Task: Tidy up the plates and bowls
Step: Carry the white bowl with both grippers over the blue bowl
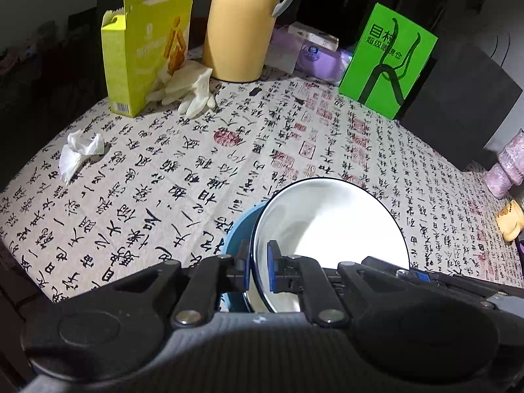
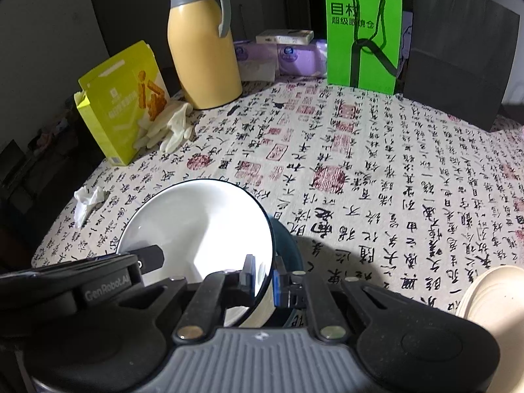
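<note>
A white bowl [image 1: 330, 226] with a dark rim and blue outside hangs tilted just above the patterned tablecloth [image 1: 183, 170], held from both sides. My left gripper [image 1: 258, 263] is shut on its left rim, one pad inside and one outside. In the right wrist view the same bowl [image 2: 203, 229] has my right gripper [image 2: 264, 276] shut on its right rim. Each gripper's body shows at the edge of the other's view. A cream plate [image 2: 491, 298] lies at the lower right.
Along the table's far side stand a yellow jug [image 2: 203, 52], an open yellow box [image 2: 124, 104] with pale gloves [image 2: 173, 127], purple tissue packs [image 2: 294, 57], a green card [image 2: 362, 36] and a black bag [image 2: 458, 59]. A crumpled tissue [image 1: 78, 154] lies left; a small yellow cup [image 1: 509, 221] sits right.
</note>
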Tool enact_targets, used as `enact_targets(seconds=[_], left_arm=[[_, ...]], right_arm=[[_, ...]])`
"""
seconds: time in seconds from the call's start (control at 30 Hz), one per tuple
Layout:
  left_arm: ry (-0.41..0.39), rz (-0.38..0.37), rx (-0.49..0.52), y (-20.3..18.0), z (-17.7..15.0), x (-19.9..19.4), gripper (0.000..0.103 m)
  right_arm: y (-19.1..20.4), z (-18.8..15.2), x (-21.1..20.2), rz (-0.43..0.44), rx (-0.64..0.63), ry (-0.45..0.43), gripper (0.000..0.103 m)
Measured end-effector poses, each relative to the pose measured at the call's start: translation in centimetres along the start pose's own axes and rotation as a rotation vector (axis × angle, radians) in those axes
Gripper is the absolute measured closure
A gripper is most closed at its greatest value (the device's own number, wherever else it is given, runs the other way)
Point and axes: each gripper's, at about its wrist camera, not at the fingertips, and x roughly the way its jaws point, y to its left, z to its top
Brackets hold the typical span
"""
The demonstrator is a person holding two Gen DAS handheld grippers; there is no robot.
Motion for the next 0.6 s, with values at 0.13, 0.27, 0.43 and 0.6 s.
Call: enact_targets(seconds=[0.13, 0.27, 0.43, 0.6], left_arm=[[0.014, -0.001, 0.002, 0.2, -0.1, 0.7, 0.094], [0.028, -0.004, 0.004, 0.4, -0.3, 1.4, 0.094], [0.023, 0.003, 0.004, 0.5, -0.3, 1.8, 0.094], [0.023, -0.011, 0.01, 0.6, -0.3, 1.8, 0.092]], right_arm=[[0.1, -0.1, 0.6, -0.009, -0.004, 0.007, 0.093], [0.0, -0.3, 1.2, -0.016, -0.008, 0.017, 0.093], [0.2, -0.5, 1.8, -0.017, -0.021, 0.021, 0.093], [0.3, -0.6, 2.0, -0.019, -0.029, 0.022, 0.093]])
